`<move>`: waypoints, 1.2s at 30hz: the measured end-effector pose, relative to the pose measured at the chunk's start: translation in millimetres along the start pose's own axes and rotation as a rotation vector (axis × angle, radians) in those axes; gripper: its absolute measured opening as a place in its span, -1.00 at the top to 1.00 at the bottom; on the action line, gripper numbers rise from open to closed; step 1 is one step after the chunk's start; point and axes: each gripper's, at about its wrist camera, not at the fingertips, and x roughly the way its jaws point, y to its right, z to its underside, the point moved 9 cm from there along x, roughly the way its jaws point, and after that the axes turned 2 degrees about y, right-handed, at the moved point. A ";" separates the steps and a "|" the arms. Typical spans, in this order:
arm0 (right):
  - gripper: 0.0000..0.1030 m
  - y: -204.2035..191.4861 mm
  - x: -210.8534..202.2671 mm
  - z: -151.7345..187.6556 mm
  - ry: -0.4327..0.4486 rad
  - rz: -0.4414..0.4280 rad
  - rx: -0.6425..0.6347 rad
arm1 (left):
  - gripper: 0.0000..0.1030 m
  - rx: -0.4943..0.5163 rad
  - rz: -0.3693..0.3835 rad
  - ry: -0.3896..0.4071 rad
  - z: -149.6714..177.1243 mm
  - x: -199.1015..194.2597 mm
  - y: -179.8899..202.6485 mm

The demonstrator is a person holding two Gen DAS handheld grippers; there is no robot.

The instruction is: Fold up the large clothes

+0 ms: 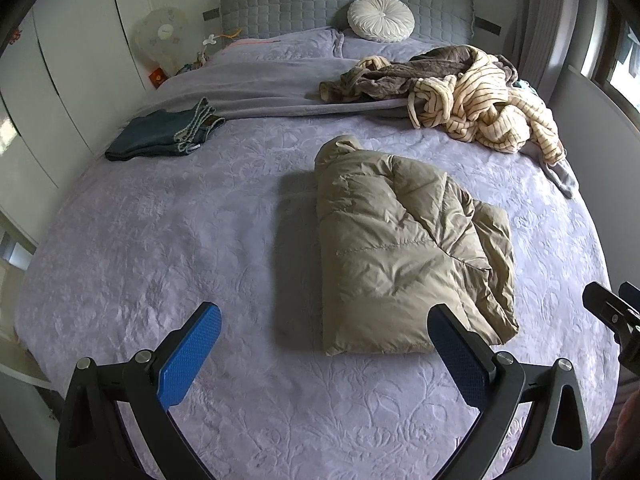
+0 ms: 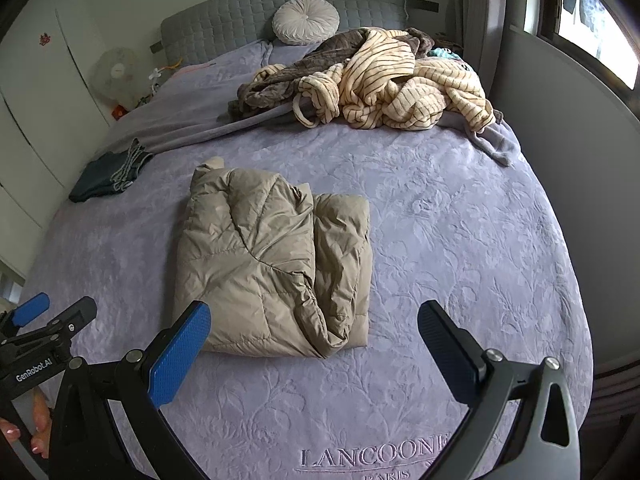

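- On the bed [image 1: 160,240], under a lilac embossed cover, lies everything else.
- Heaped robes [image 1: 460,92], striped cream and brown, sit near the headboard [image 1: 300,4].
- Folded tan jacket [image 1: 400,248] lies mid-bed, just ahead of both grippers.
- Folded jeans [image 1: 160,136] rest at the far left edge.
- Round pillow [image 1: 380,18] leans on the headboard.
- Left gripper [image 1: 324,356]: jaws spread, holding nothing.
- Right gripper [image 2: 314,354]: jaws spread, holding nothing.
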 end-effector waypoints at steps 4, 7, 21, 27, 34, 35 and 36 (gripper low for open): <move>-0.99 -0.5 -0.8 1.6 -0.001 -0.002 0.000 | -1.00 -0.001 -0.001 0.000 0.5 -0.8 0.2; -0.99 -0.2 -0.3 1.0 0.000 -0.001 -0.001 | -1.00 -0.001 -0.001 0.001 0.3 -0.4 0.5; -0.99 0.6 0.7 0.5 -0.003 -0.005 -0.006 | -1.00 -0.002 -0.003 0.002 0.1 -1.1 1.3; -0.99 0.2 0.3 0.9 -0.002 -0.005 -0.006 | -1.00 0.002 0.000 0.004 0.4 -1.8 1.9; -0.99 0.4 0.4 0.5 -0.003 -0.004 -0.004 | -1.00 0.002 0.000 0.004 0.4 -2.1 2.2; -0.99 0.1 -0.4 1.3 -0.003 -0.004 -0.004 | -1.00 0.003 -0.001 0.004 0.5 -2.3 2.1; -0.99 0.3 0.1 0.6 -0.003 -0.004 -0.004 | -1.00 0.002 -0.002 0.004 0.4 -2.2 2.2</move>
